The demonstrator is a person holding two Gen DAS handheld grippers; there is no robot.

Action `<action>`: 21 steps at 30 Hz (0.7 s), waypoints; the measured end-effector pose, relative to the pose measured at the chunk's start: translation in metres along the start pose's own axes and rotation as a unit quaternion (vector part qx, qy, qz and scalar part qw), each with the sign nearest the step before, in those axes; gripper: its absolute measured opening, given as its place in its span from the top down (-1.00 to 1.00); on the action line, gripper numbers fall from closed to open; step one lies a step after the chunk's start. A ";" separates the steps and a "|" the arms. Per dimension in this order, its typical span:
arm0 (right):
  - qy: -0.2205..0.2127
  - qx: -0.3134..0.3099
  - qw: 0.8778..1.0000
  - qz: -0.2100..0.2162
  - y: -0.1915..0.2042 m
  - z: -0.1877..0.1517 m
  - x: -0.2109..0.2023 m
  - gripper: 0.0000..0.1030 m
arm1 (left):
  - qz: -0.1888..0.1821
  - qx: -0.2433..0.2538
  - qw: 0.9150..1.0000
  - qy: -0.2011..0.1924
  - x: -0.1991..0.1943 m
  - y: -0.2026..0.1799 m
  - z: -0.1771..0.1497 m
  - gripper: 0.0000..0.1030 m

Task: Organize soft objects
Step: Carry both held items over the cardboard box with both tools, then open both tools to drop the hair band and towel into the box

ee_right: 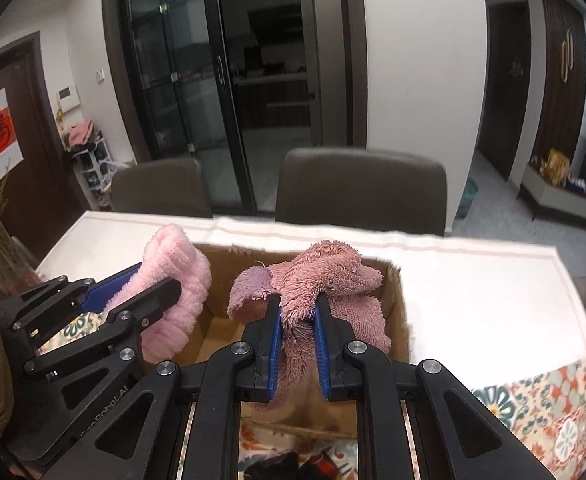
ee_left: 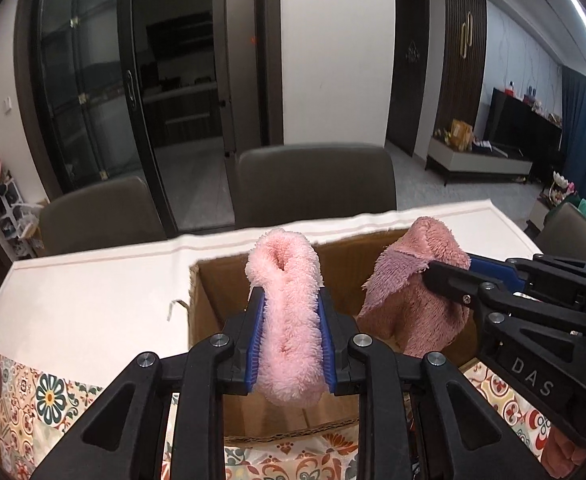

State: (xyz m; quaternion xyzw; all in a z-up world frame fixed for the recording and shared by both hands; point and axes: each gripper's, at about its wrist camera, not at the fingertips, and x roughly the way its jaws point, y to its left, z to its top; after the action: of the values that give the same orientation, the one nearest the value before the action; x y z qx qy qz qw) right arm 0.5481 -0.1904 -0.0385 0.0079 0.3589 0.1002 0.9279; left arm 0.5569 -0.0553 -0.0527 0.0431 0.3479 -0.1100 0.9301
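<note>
The left gripper (ee_left: 289, 312) pinches the light pink cloth (ee_left: 287, 320) and the right gripper (ee_right: 297, 312) the dusty pink cloth (ee_right: 325, 280) – both (fluffy, floppy) are best lowered well inside the cardboard box (ee_right: 397, 300) before release – left one left, right one right.

Light pink fluffy cloth (ee_left: 289, 320) – dusty rose cloth (ee_right: 325, 280) (both bunched) over cardboard box (ee_left: 207, 304).

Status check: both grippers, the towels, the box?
Left gripper shut on light pink towel. Right gripper shut on dusty pink towel. Both over open cardboard box. Nothing in the way.

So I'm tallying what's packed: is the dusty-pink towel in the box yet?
Not yet: dusty-pink towel hangs clamped in the right hand-held gripper above the open box.
</note>
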 end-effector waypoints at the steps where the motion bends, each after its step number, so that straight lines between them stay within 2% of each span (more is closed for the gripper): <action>1: 0.008 0.003 1.000 0.003 -0.001 -0.001 0.004 0.68 | -0.001 0.001 1.000 0.003 0.002 0.000 0.000 0.49; 8: 0.046 0.005 0.999 0.007 -0.005 -0.005 0.024 0.65 | -0.001 0.003 1.000 0.024 0.011 0.000 -0.006 0.34; 10: 0.052 0.009 0.999 0.008 -0.007 -0.005 0.026 0.60 | -0.004 0.001 1.000 0.027 0.011 -0.001 -0.007 0.19; 12: 0.059 0.014 0.998 0.014 -0.010 -0.006 0.027 0.35 | -0.005 0.003 1.000 0.027 0.009 -0.001 -0.007 0.13; 13: 0.062 0.020 0.998 0.018 -0.011 -0.007 0.028 0.30 | -0.005 0.004 1.000 0.026 0.008 -0.001 -0.007 0.08; 21: 0.048 0.029 0.998 0.001 -0.015 -0.009 0.015 0.29 | 0.002 0.005 1.000 0.002 -0.014 0.001 -0.004 -0.15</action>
State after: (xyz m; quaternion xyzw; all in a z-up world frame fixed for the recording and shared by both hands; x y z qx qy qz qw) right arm 0.5556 -0.2029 -0.0561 0.0302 0.4061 0.0914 0.9087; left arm 0.5443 -0.0513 -0.0470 0.0491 0.3491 -0.1095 0.9294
